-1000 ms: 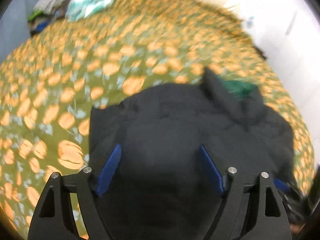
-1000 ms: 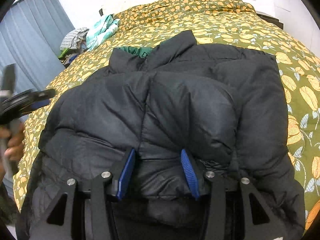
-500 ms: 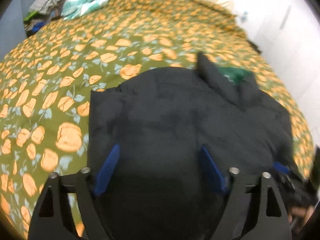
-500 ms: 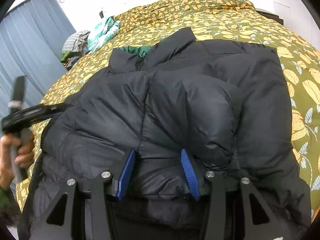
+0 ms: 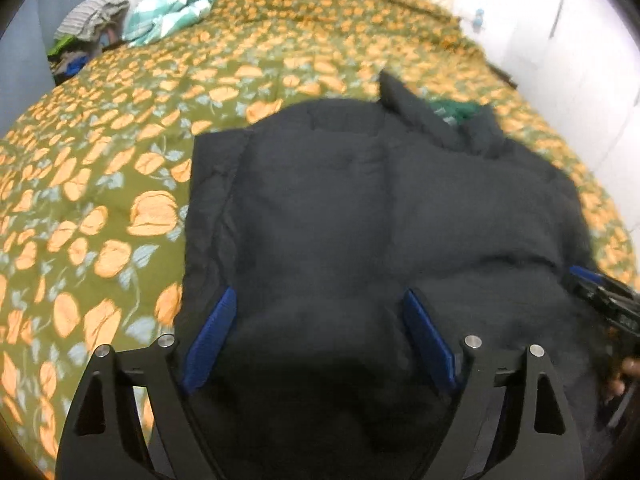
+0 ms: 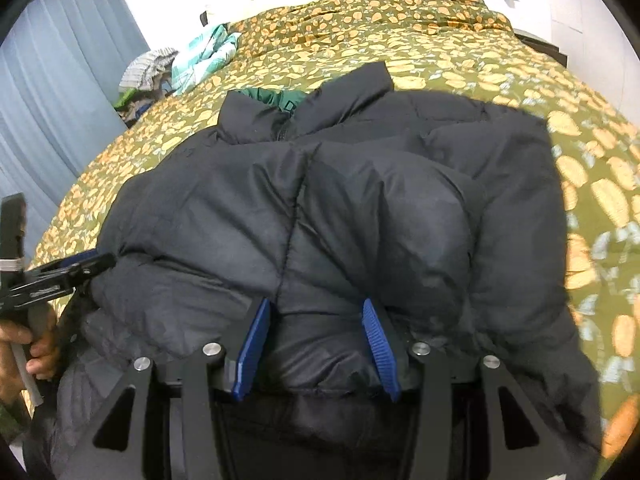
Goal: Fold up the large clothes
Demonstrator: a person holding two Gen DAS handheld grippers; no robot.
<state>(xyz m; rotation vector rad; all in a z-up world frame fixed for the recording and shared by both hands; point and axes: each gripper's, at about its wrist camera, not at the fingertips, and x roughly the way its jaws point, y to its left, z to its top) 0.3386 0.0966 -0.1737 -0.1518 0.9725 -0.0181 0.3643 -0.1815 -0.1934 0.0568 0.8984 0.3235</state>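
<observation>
A black puffer jacket (image 5: 380, 208) with a green inner lining lies on the bed, collar at the far end. It also fills the right wrist view (image 6: 360, 208). My left gripper (image 5: 318, 304) is open, its blue pads spread wide over the jacket's near left part; it also shows at the jacket's left edge in the right wrist view (image 6: 86, 264). My right gripper (image 6: 316, 312) is half closed with a bulge of jacket hem fabric between its pads. Its tip also shows at the right edge of the left wrist view (image 5: 592, 280).
The bed is covered by an olive quilt with orange flowers (image 5: 120, 168). A teal checked cloth (image 6: 204, 56) and a pile of clothes (image 6: 144, 76) lie at the far left corner. Blue curtains (image 6: 60, 100) hang on the left; white walls stand behind and to the right.
My left gripper has come in closer to the jacket's left edge and lower over it. My right gripper has stayed in place on the hem fabric.
</observation>
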